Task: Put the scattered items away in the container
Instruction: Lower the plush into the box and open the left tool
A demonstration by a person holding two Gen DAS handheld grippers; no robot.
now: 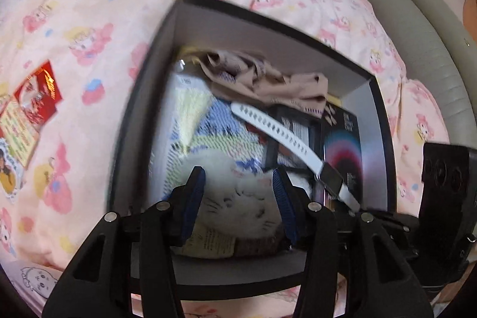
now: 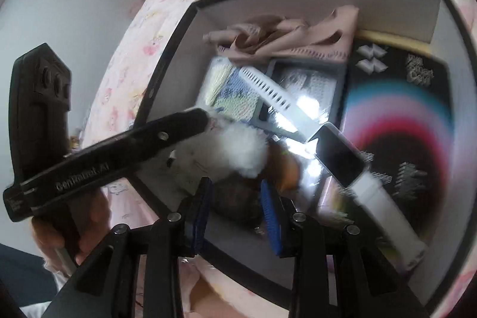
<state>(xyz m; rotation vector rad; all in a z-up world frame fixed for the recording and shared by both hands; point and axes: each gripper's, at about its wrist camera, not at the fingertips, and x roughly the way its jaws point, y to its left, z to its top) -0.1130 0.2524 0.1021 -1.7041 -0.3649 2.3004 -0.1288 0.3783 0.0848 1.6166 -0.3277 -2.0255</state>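
Observation:
A dark-rimmed box [image 1: 143, 97] lies on the pink bedspread and also shows in the right wrist view [image 2: 167, 58]. Inside are a beige cloth [image 1: 262, 79], a white smartwatch [image 1: 328, 178], a dark printed carton [image 1: 342, 139] and knitted packets [image 1: 208, 127]. My left gripper [image 1: 238, 178] is over the box, its jaws around a white plush cat [image 1: 241, 198]; in the right wrist view its finger [image 2: 167, 136] reaches to the plush [image 2: 238, 151]. My right gripper [image 2: 235, 192] is open and empty above the box's near corner.
Red snack packets and stickers [image 1: 29, 106] lie on the bedspread [image 1: 89, 5] left of the box. A beige padded bed edge [image 1: 432, 49] runs at the right. A white wall [image 2: 59, 5] is at the left.

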